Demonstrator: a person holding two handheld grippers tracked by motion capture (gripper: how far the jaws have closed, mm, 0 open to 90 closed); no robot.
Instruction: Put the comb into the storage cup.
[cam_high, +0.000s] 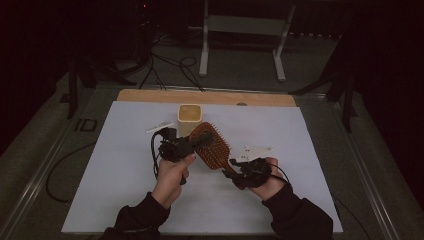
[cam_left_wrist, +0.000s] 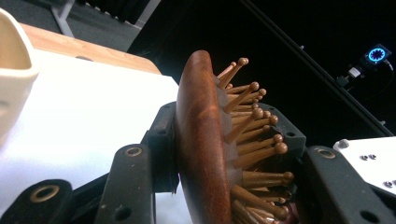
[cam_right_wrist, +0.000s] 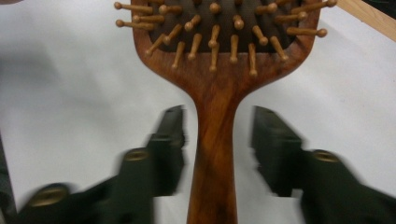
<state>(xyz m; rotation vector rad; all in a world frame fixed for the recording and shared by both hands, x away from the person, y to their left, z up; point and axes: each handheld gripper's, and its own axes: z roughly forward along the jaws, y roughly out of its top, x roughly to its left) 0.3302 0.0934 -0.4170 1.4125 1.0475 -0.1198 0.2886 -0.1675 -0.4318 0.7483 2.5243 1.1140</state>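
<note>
A wooden paddle hairbrush (cam_high: 212, 146) is held above the white mat, bristles facing the right side. My left gripper (cam_high: 201, 140) is shut on its head. In the left gripper view the brush (cam_left_wrist: 201, 140) stands edge-on, one jaw on its smooth back and the other in among the bristles. My right gripper (cam_high: 229, 170) is at the handle end. In the right gripper view the handle (cam_right_wrist: 215, 140) runs between the jaws of my right gripper (cam_right_wrist: 217, 128), which is open with a gap on each side.
A cream square cup (cam_high: 190, 116) stands on the white mat (cam_high: 120, 170) just behind the brush, and its cream rim (cam_left_wrist: 11, 70) is close in the left gripper view. A wooden table edge (cam_high: 150, 95) lies beyond. Cables and a metal stand (cam_high: 240, 30) are on the floor behind.
</note>
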